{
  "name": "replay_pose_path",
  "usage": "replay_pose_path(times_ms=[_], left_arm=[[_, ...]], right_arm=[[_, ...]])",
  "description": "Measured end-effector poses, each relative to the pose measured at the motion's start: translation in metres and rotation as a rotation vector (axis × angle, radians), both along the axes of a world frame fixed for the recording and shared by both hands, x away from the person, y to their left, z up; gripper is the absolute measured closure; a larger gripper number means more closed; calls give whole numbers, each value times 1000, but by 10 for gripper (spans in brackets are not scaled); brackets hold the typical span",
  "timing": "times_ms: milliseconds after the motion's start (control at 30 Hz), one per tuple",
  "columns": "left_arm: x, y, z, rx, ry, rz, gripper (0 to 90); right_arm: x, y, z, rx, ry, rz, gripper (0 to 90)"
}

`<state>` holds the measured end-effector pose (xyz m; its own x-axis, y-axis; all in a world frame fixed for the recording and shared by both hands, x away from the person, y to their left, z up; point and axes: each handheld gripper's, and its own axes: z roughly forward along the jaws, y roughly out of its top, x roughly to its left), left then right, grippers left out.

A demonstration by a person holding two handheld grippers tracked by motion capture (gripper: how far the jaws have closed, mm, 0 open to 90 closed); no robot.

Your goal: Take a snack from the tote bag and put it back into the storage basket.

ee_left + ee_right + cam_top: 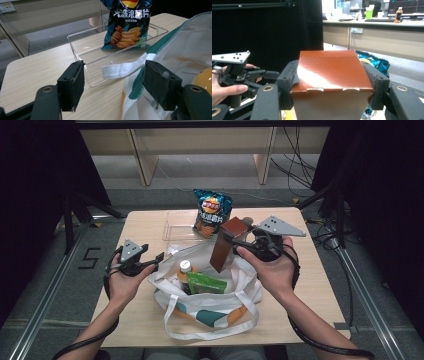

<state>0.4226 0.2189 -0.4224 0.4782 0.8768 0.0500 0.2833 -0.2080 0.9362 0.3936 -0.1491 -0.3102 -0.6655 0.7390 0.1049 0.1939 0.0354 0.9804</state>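
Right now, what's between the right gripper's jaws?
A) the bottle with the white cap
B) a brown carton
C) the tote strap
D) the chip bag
B: in the right gripper view the right gripper has its pads pressed on both sides of the brown carton, and the high view shows it lifted above the tote bag, while the chip bag stands in the clear tray.
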Motion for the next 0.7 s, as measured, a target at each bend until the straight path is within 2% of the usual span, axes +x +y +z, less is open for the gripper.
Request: replay_pose_path(times_ms=[133,333,367,400,433,700], left_arm=[[1,0,-1,-3,-4,-5,328],[0,0,0,-2,-2,-1,328],[0,0,0,-1,-1,0,328],[0,0,0,-2,-1,1,328],[0,0,0,-1,-1,0,327],[1,0,-1,-3,-4,-4,328]], right_arm=[[2,-1,3,-5,-23,0,395],[4,1,10,10,-24,-10,394],[5,0,11,-1,-39,-10,395],[4,0,12,12,-22,-9,395],[7,0,13,8,-42,-6,395],[10,1,19,18,-50,-11,395]])
